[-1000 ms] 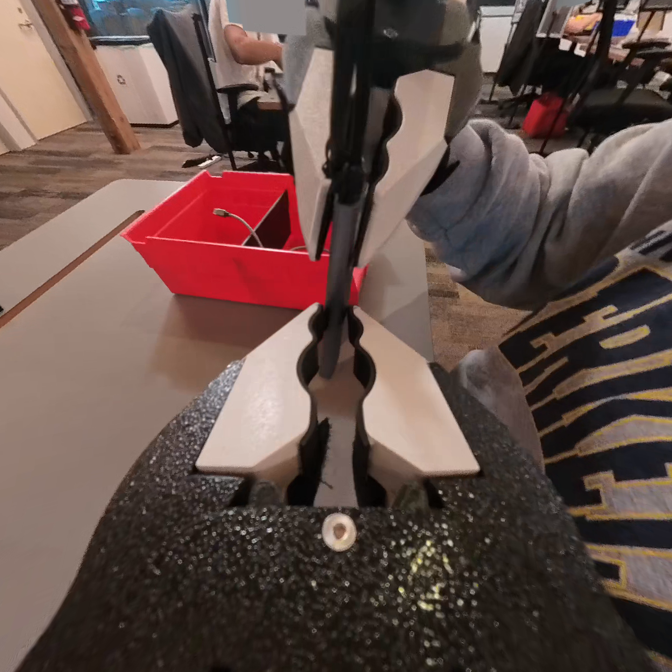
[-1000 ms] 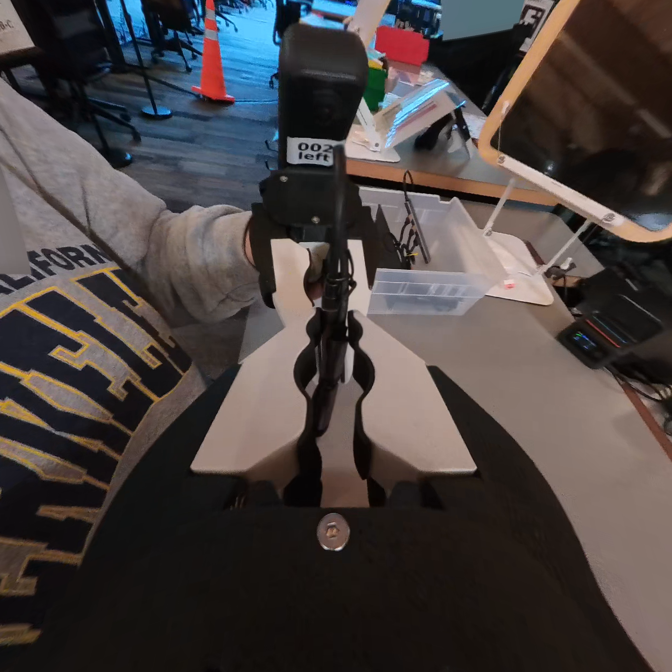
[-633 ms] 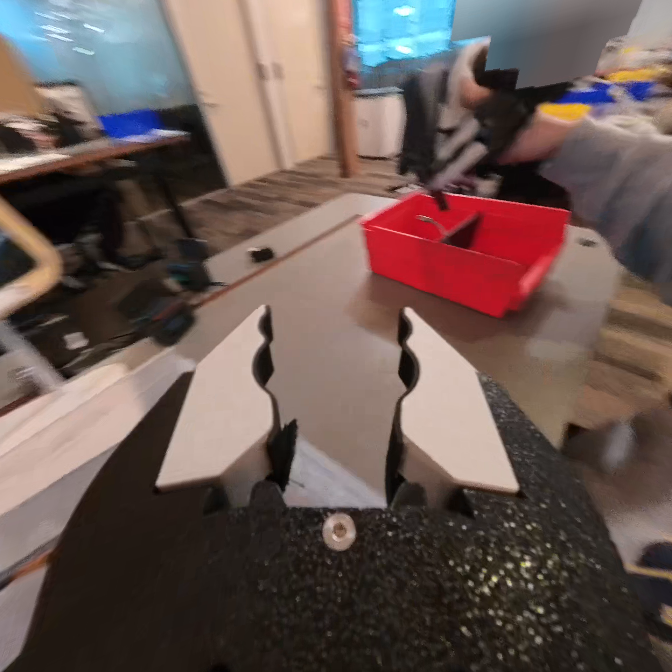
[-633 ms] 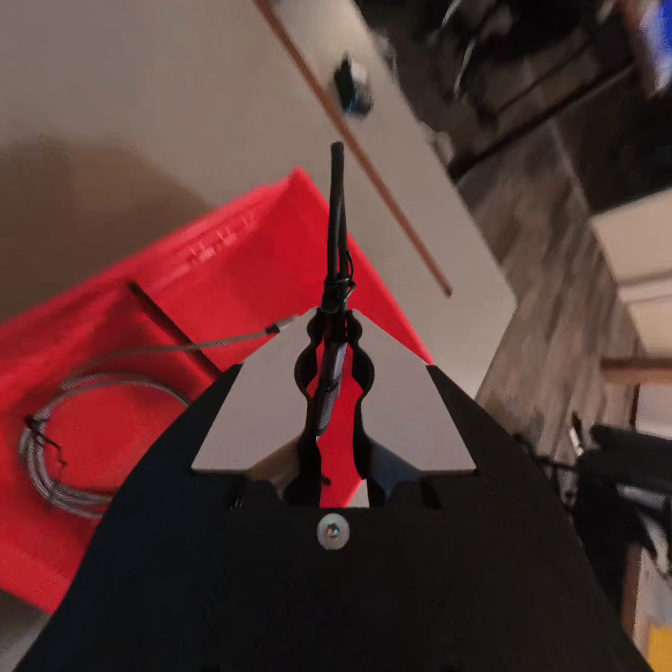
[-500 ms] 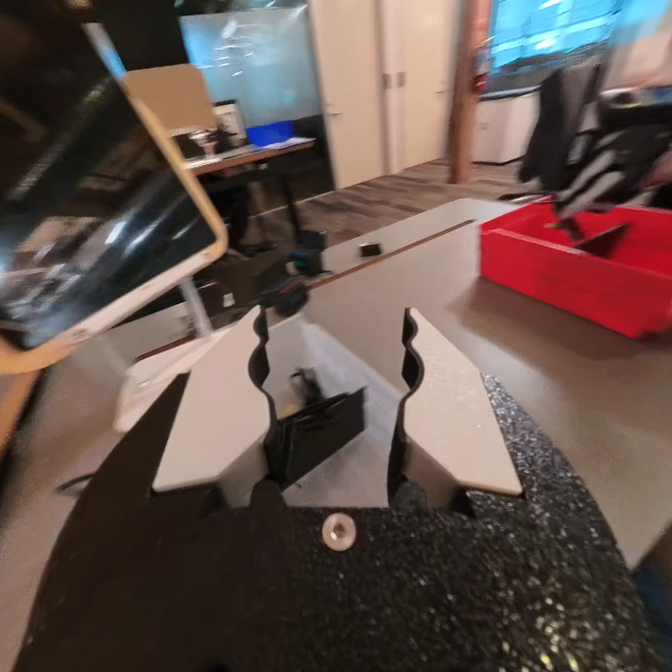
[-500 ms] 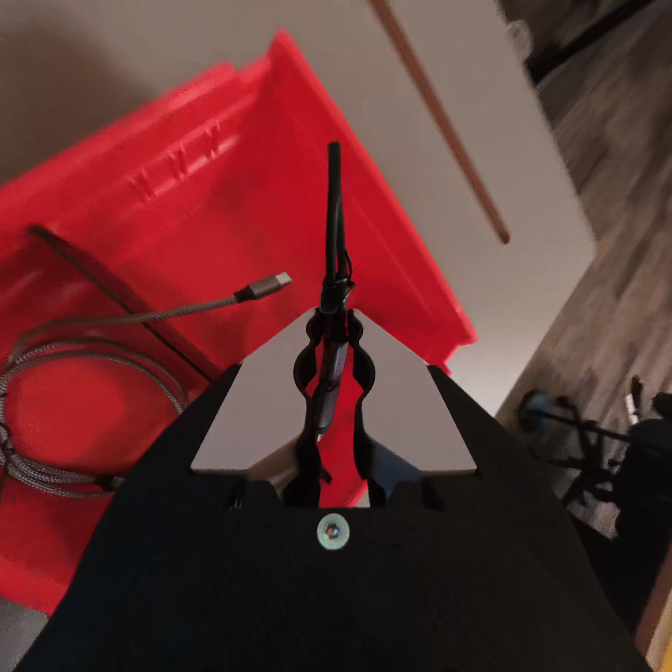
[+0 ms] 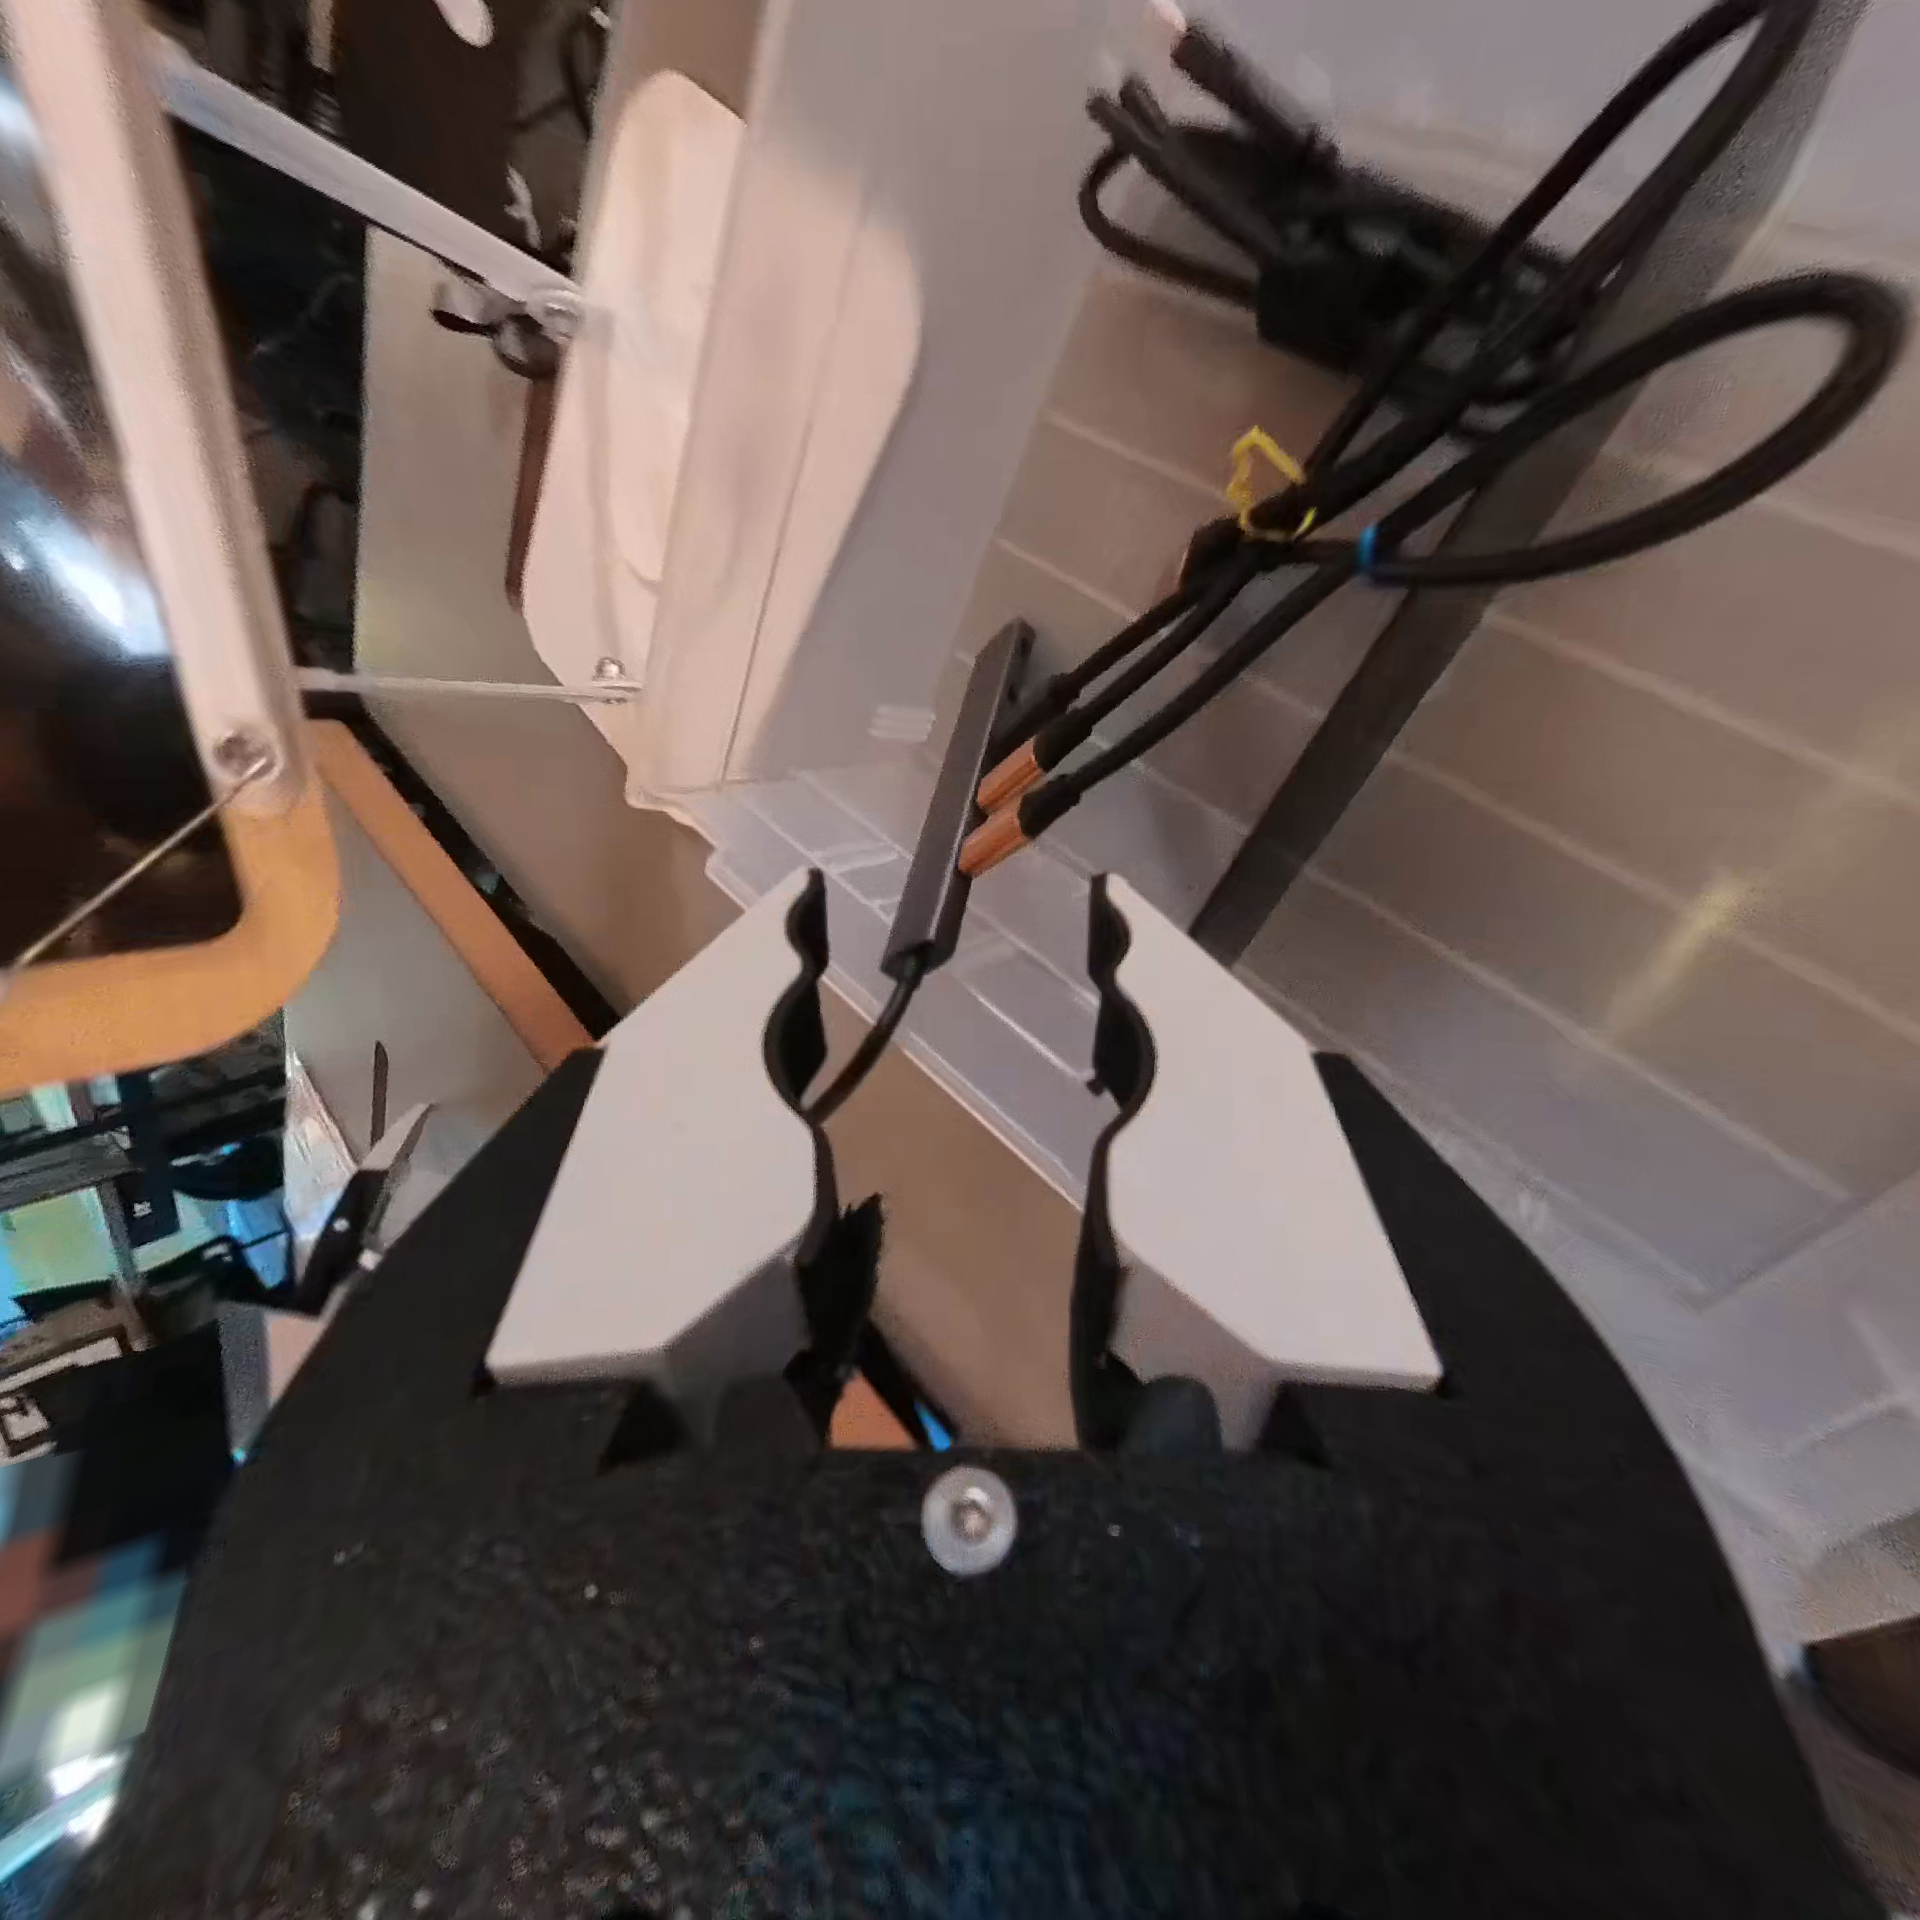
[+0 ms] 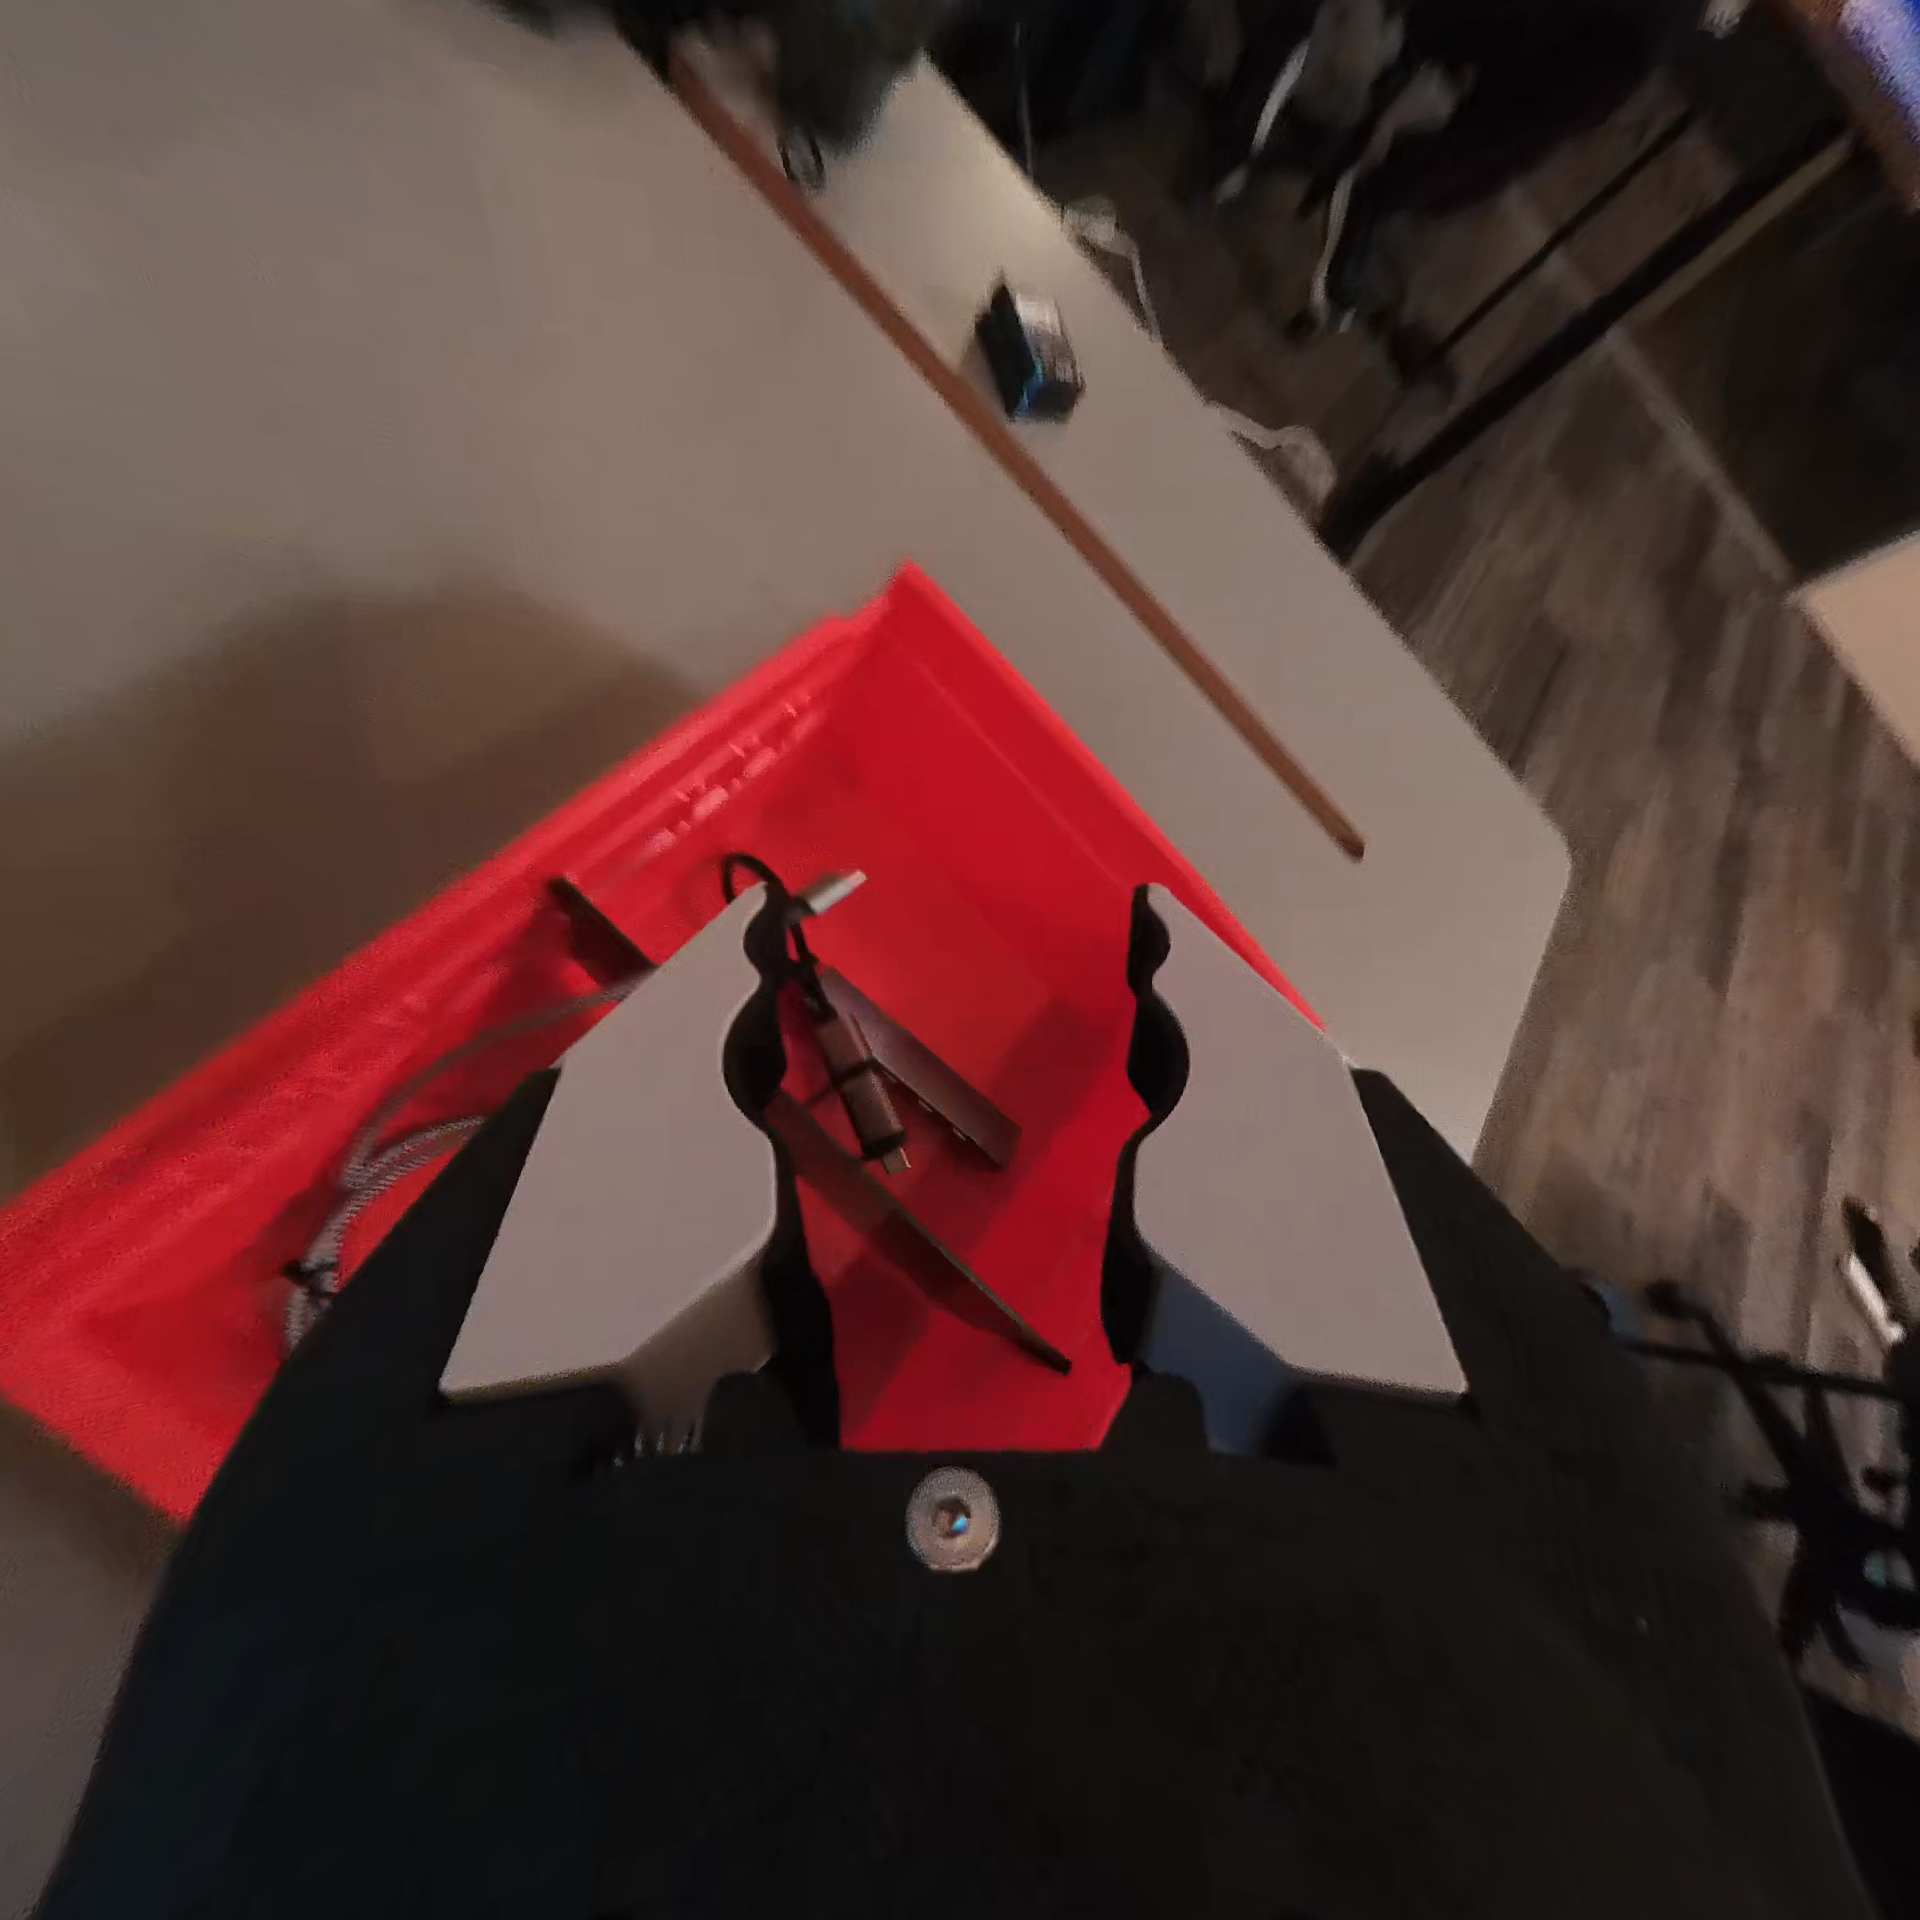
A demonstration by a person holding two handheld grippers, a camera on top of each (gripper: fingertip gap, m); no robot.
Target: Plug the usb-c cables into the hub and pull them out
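Left wrist view only — the left hand-held gripper (image 7: 956, 914), fingers spread wide with nothing between them, over a clear plastic bin (image 7: 1558, 935). A slim dark USB-C hub (image 7: 961, 800) stands tilted on edge in that bin, just beyond the fingertips. Two black cables with copper-coloured plug collars (image 7: 1003, 800) are seated in the hub's side; they loop up and away to the right, one with a yellow tie (image 7: 1262, 488), one with a blue band (image 7: 1369, 551). The hub's own thin lead runs from its lower end behind the left finger. A black divider (image 7: 1403, 623) crosses the bin. More dark cables lie bundled at the bin's far end (image 7: 1299, 239), blurred. A framed dark panel on a white stand (image 7: 156, 520) fills the left side.

Right wrist view only — the right hand-held gripper (image 8: 951, 904), fingers likewise parted and gripping nothing, above a red bin (image 8: 935, 748) on the grey surface (image 8: 416, 364). Inside the bin lies a second grey hub (image 8: 935, 1081) with its short black lead and plug (image 8: 862, 1091) draped across it, between the fingers in the frame but not touched by them. A braided grey cable (image 8: 831, 891) lies coiled at the left, its silver plug end pointing upward-right. A black divider (image 8: 914, 1236) splits the bin. A small dark device (image 8: 1029, 353) sits on the far surface; wood floor beyond, blurred.
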